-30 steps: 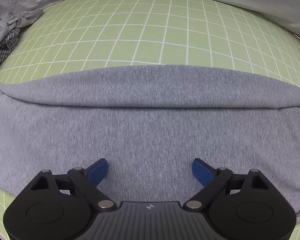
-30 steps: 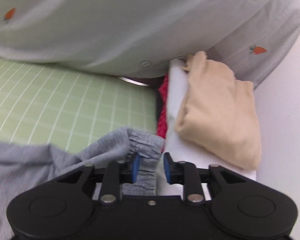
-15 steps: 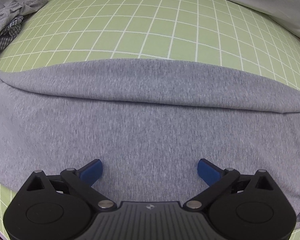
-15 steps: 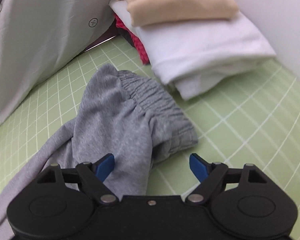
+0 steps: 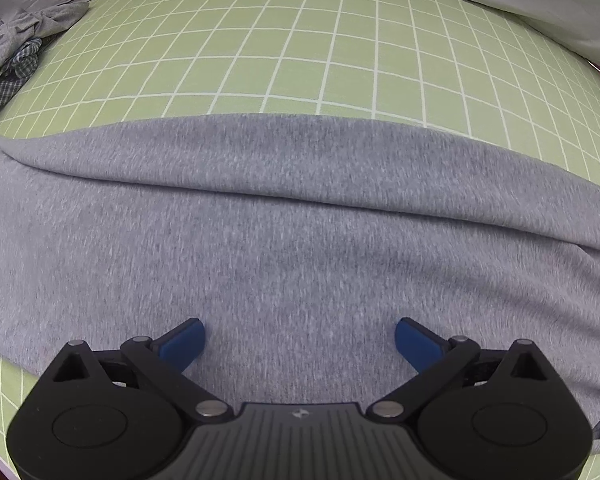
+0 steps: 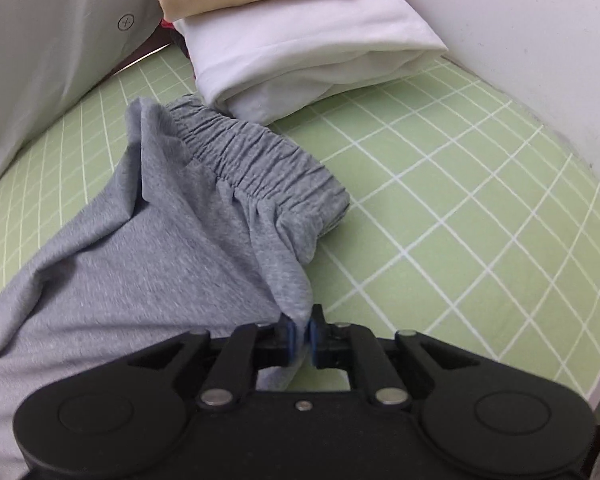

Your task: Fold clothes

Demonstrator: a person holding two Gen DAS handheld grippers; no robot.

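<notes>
The grey sweatpants (image 6: 172, 240) lie spread on the green gridded surface (image 6: 460, 208), the gathered elastic waistband (image 6: 260, 160) just beside a stack of folded clothes (image 6: 308, 60) near the far wall. In your left view the same grey sweatpants (image 5: 300, 248) run across the mat with a soft lengthwise fold.

This is limp, light jersey: it will sag, drag and crease, and a pinch near one edge lifts only that edge. The waistband is the thickest, firmest part, so it looks like the surest place to take hold; thin single-layer edges may slip or stretch.

Your right tongs (image 6: 301, 334) are closing, with a small tuck of cloth below the waistband already between the pads. That bite looks shallow to me, so lift gently. Your left tongs (image 5: 300, 338) stand wide, poised over the middle of the fabric and holding nothing; whether the tips touch the cloth I cannot tell.
</notes>
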